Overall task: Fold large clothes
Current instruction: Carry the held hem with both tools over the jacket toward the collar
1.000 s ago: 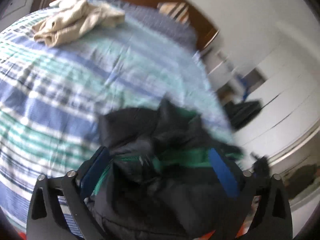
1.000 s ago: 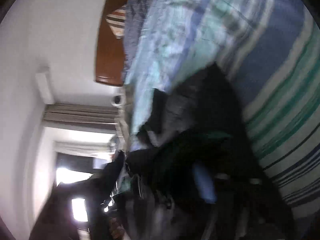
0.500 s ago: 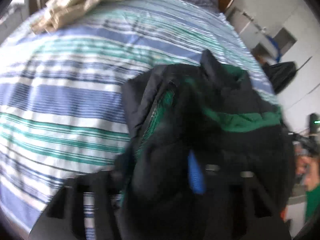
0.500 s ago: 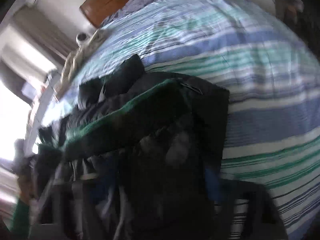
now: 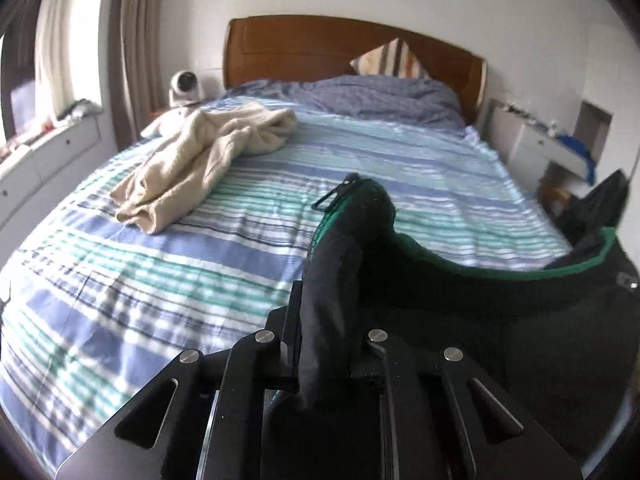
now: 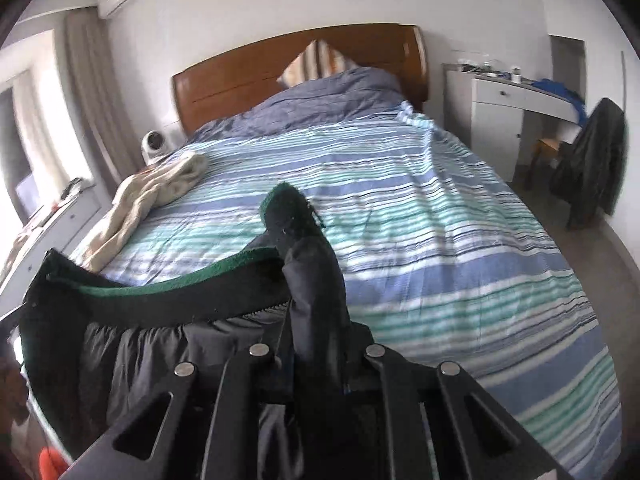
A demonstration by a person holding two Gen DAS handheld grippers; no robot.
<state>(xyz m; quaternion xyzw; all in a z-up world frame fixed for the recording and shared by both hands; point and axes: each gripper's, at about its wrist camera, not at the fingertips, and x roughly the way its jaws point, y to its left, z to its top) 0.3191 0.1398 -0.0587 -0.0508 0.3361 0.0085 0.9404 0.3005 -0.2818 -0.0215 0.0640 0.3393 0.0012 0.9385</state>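
Left tool (image 5: 326, 344) is clamped on a bunched corner of the black jacket (image 5: 460, 312); the fabric rises from between its fingers toward 12 o'clock, with a zipper pull at the tip. Right tool (image 6: 316, 344) is pinched on the opposite corner of the same jacket (image 6: 168, 300), fabric standing up between the fingers the same way.

We see the jacket slung between both tools, green fleece lining (image 6: 180, 286) showing along the sagging top edge. In the left wrist view it runs off toward 3 o'clock; in the right wrist view it runs toward 9 o'clock. It hangs at the foot end of the bed (image 5: 160, 280), over the striped blue, teal and white cover.

A beige garment (image 5: 200, 160) lies crumpled on the bed at 10 o'clock in the left wrist view, well apart from the jacket. Grey duvet (image 5: 380, 96) and a striped pillow (image 5: 390, 56) sit against the wooden headboard (image 5: 320, 48) at 12 o'clock. A dark coat (image 6: 592, 156) hangs at 2 o'clock in the right wrist view, near a white desk (image 6: 512, 104).
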